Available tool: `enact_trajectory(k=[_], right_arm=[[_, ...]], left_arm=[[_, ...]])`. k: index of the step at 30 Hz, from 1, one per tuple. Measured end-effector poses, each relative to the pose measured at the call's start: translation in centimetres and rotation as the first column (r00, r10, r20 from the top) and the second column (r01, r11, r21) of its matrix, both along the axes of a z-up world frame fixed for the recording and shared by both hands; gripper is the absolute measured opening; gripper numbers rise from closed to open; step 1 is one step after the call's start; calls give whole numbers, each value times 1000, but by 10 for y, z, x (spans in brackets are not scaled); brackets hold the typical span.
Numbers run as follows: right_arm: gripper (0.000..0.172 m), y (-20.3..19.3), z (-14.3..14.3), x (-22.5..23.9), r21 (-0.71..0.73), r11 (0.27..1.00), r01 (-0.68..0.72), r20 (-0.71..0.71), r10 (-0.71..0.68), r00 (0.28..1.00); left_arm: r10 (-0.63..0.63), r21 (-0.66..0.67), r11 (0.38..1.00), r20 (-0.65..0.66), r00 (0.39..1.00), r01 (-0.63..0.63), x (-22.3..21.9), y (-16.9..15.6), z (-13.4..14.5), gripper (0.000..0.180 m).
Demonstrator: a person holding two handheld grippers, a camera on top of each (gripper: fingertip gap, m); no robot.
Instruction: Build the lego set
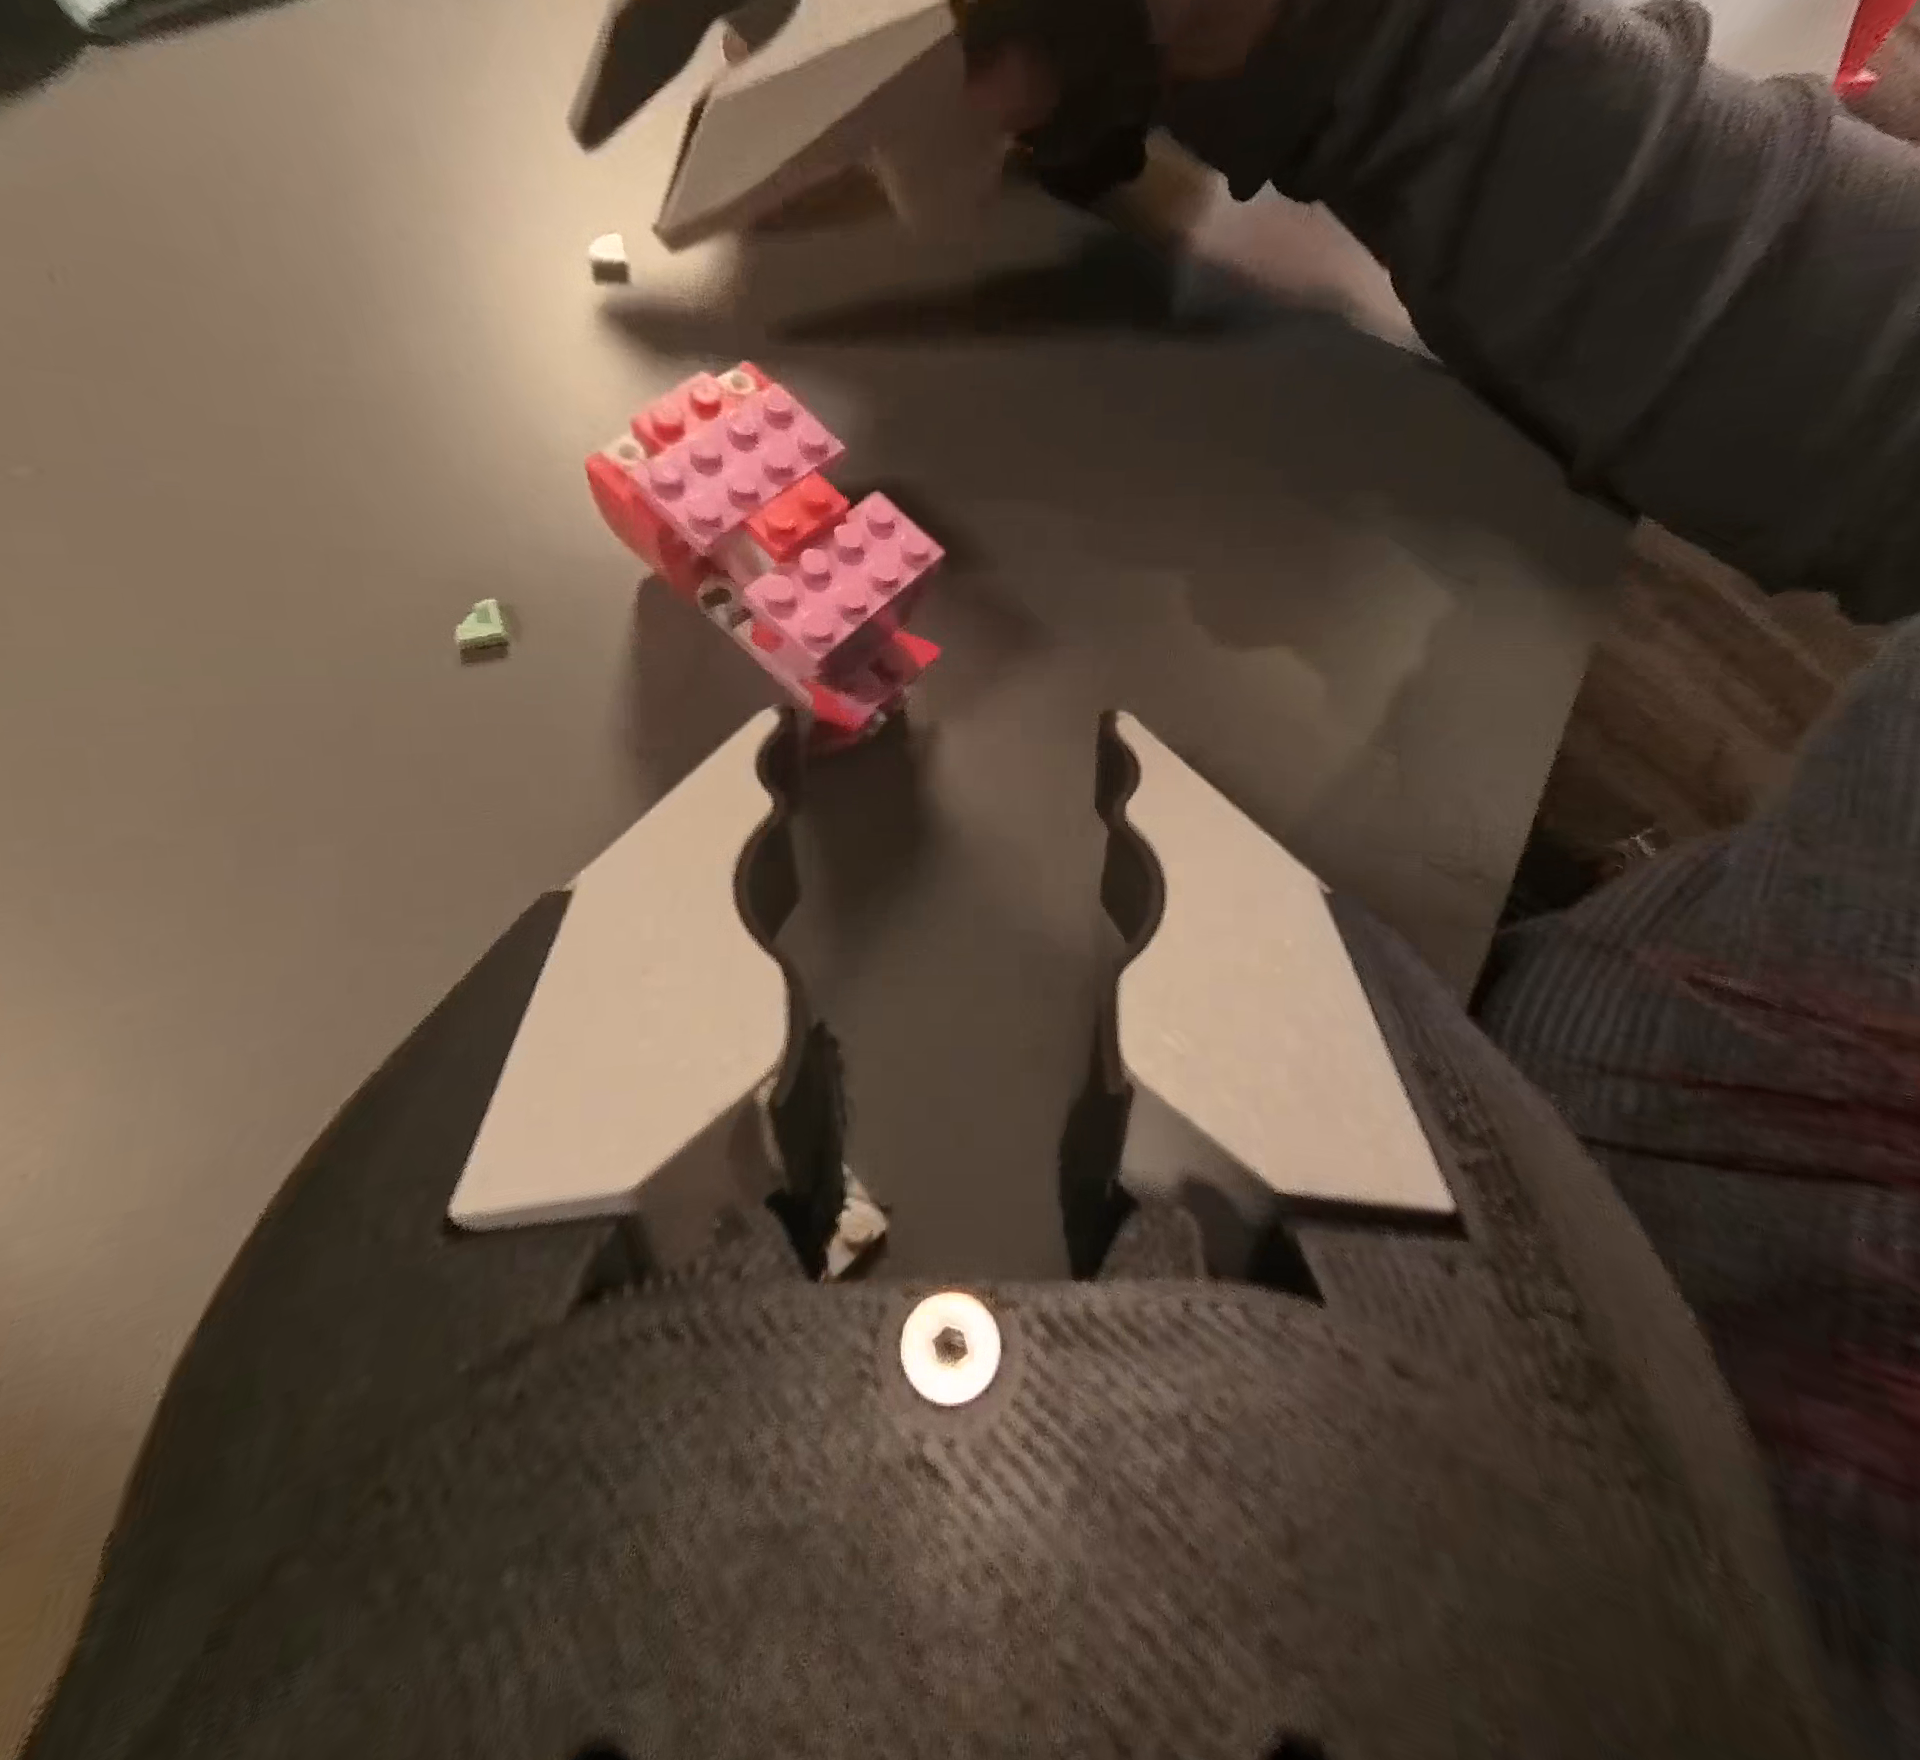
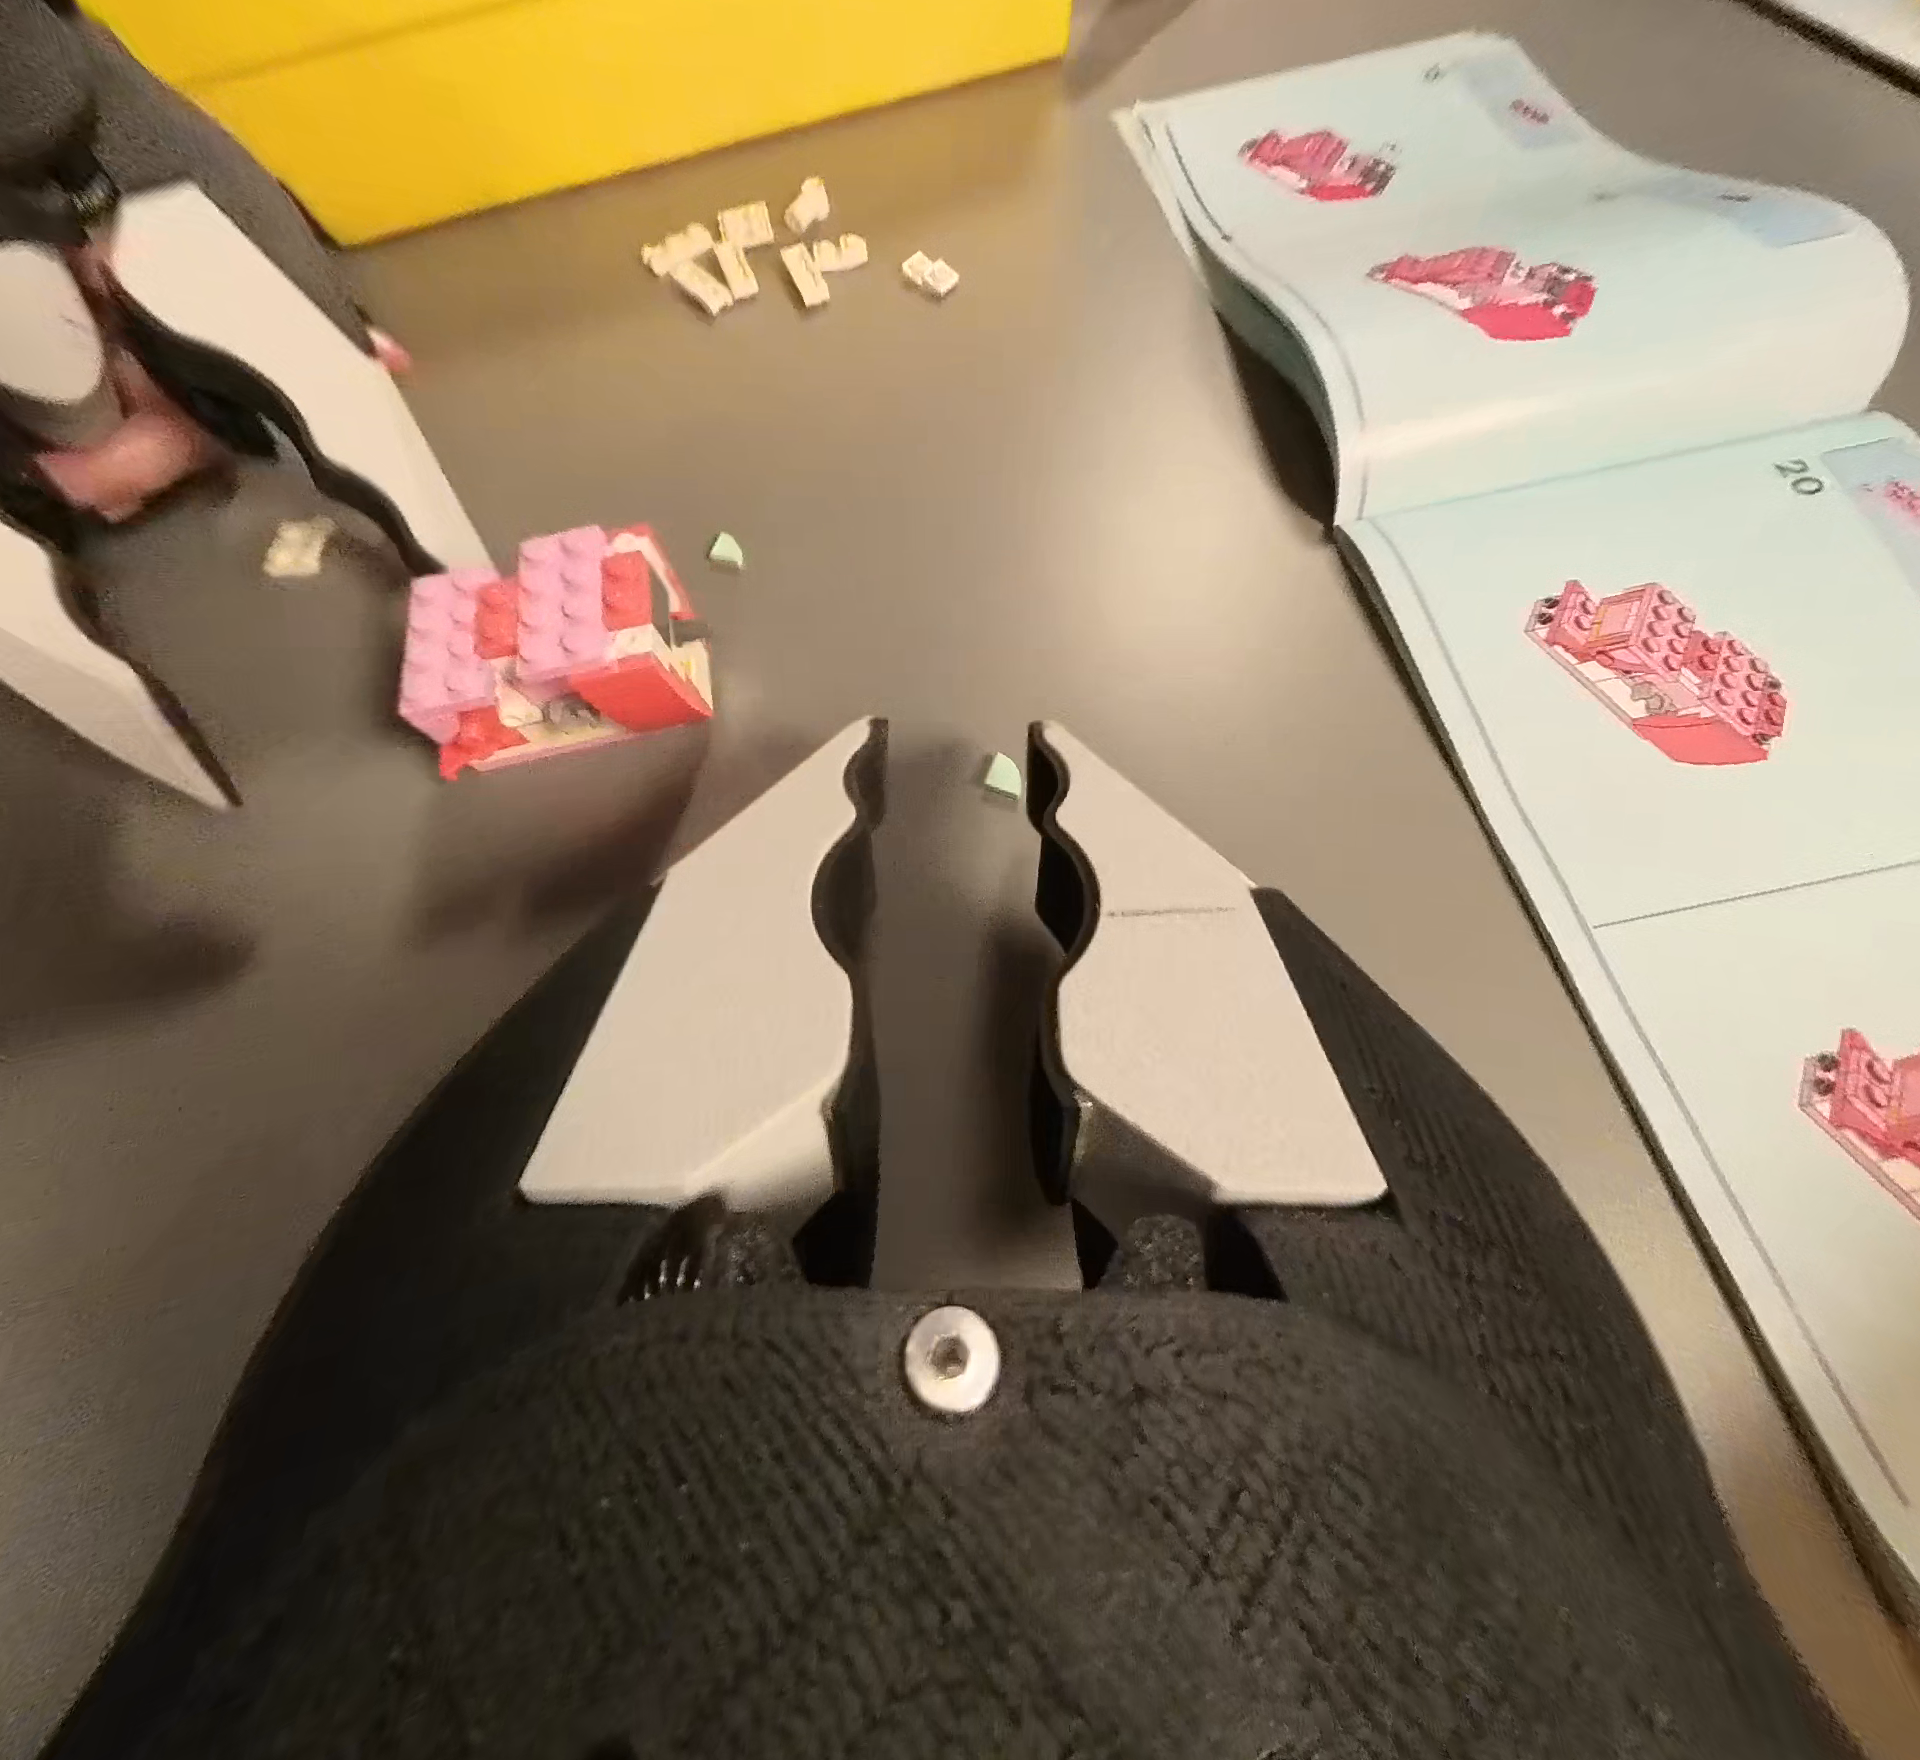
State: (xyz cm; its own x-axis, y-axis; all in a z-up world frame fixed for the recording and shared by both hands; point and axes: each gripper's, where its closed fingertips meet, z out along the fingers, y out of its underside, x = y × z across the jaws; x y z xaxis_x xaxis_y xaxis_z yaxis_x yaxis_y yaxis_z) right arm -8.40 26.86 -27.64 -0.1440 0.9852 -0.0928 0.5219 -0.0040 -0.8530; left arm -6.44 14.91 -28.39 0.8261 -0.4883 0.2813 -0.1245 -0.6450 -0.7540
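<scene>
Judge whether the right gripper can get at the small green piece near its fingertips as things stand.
Probably yes: the right gripper is open, the green piece lies loose between its fingertips, nothing blocking.

We see a dark grey tabletop (image 2: 1039,484). On it, a pink and red brick model (image 2: 551,645) lies tilted. Two small green pieces lie near it: one (image 2: 730,553) just past the model, another (image 2: 1003,775) toward the open booklet (image 2: 1558,422) spread along one edge. A cluster of white pieces (image 2: 769,256) lies before a yellow box (image 2: 582,17) at the far edge. A lone white piece (image 1: 611,258) lies apart.
</scene>
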Motion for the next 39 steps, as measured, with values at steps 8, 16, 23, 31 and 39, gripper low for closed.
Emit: enact_trajectory(k=[8, 16, 23, 31, 39], right_arm=[[24, -3, -12, -1, 83, 996, -18, 70, 13, 997], [21, -3, -19, 1, 88, 996, -19, 115, 9, 993], [21, -7, -16, 8, 49, 999, -15, 105, 10, 994], [29, -10, -13, 7, 156, 987, -31, 73, 19, 997], [28, -17, -17, 6, 214, 974, -77, 90, 59, 994]], left_arm=[[-62, 182, 980, -97, 993, 79, -25, 27, 19, 75], [-140, 243, 952, -199, 970, 187, -28, 41, 40, 76], [-179, 212, 952, -197, 964, 221, -26, 40, 34, 90], [-205, 176, 957, -157, 966, 232, -20, 36, 26, 88], [-201, 161, 963, -111, 973, 217, -16, 34, 22, 88]])
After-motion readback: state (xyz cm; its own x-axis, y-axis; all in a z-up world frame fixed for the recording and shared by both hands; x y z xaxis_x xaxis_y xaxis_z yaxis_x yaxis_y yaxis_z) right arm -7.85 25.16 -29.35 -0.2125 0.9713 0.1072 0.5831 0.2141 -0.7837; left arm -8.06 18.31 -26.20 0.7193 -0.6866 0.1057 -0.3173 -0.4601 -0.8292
